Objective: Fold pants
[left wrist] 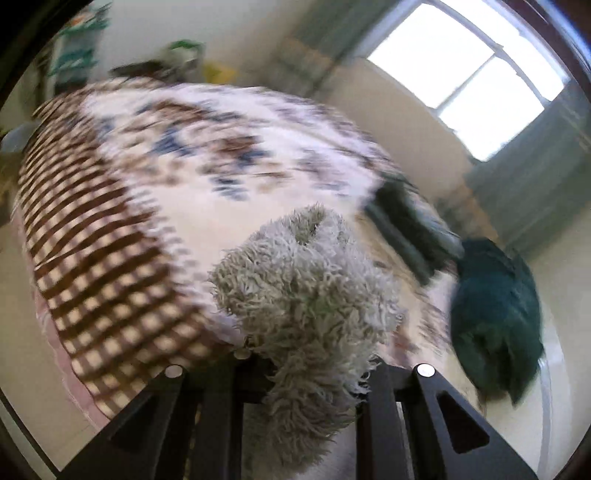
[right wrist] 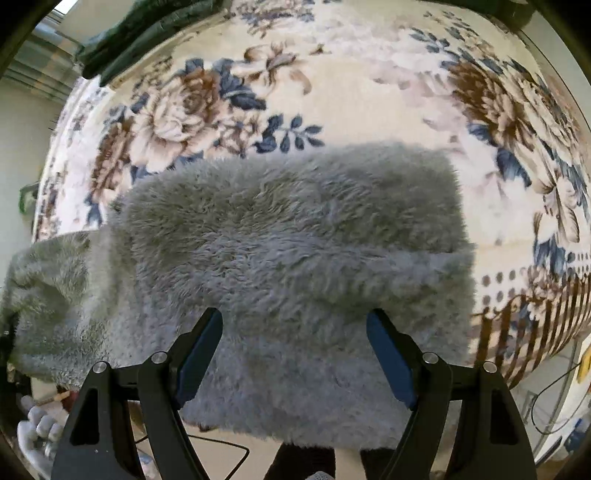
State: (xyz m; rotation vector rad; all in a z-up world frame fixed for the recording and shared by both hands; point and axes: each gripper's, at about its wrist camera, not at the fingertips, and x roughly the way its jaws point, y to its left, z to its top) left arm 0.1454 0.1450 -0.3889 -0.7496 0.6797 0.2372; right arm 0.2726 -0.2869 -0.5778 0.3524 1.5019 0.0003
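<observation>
On floral blanket, grey fluffy pants, folded

Left claw clamped on fabric; right claw spread wide, pointing down.

Pants lie on the bed, at its near edge; another garment lies at the far left corner.

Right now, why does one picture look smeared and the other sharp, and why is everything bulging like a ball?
Left wrist view: motion blur smears the blanket and the bright window glares, while the pants bunched in the jaws stay sharp. Right wrist view: evenly lit and crisp. Both: fisheye lenses bow the scene.
</observation>
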